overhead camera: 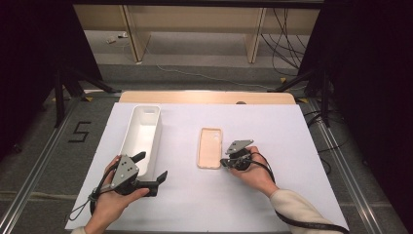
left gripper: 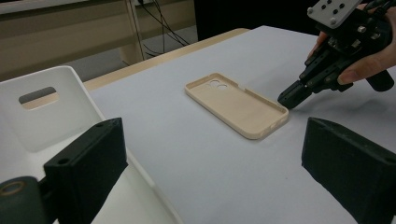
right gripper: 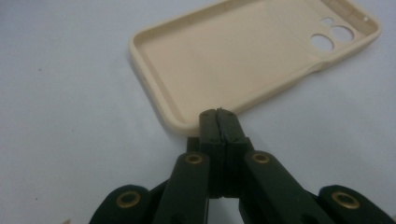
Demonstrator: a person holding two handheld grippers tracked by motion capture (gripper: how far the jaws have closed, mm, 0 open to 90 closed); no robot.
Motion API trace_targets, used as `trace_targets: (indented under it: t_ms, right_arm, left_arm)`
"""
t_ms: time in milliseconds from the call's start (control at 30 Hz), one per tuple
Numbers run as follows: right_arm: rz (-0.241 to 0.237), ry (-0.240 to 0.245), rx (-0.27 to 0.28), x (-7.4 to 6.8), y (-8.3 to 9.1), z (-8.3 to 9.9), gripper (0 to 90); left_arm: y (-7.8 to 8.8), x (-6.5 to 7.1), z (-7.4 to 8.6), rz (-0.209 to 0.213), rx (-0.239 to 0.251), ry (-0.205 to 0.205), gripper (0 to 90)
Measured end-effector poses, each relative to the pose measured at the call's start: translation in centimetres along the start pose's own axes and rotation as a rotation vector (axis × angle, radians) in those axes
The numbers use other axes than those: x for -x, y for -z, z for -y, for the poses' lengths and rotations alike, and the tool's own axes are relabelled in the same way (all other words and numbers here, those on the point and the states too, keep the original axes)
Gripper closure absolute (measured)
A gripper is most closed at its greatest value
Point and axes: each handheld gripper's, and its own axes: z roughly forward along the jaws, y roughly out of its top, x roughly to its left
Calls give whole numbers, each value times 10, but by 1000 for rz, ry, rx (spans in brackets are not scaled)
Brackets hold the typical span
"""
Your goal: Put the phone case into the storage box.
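Floor marking "5", beige phone case unbranded, white bin unlabelled

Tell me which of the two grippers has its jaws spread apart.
The left gripper, beside the white bin: its jaws stand wide apart. The right gripper has its jaws pressed together, tips at the near corner of the beige phone case.

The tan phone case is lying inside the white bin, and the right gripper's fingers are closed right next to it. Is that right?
Not quite. The phone case lies on the white table cover, beside the white bin, not inside it; the high view shows them apart. The rest holds: the right gripper has its fingers closed, tips right at the case's corner, as the right gripper view shows.
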Motion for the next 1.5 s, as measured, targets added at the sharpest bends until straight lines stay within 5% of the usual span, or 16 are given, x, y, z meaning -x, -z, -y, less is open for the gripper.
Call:
trace_targets:
  t_ms: [233, 467, 633, 933, 1500]
  right_arm:
    - [16, -41, 85, 6, 23, 5, 684]
    - [38, -71, 236, 12, 56, 10, 429]
    - [51, -69, 291, 10, 69, 15, 351]
    - [58, -24, 277, 1, 75, 17, 304]
    - [73, 195, 108, -21, 53, -9, 306]
  left_arm:
    - [-2, 2, -1, 6, -9, -15, 34]
    - [-3, 4, -2, 14, -16, -30, 5]
    - [-5, 3, -1, 22, -19, -29, 6]
    - [-6, 3, -1, 36, -16, -30, 13]
    - [-3, 2, 0, 32, -9, -8, 18]
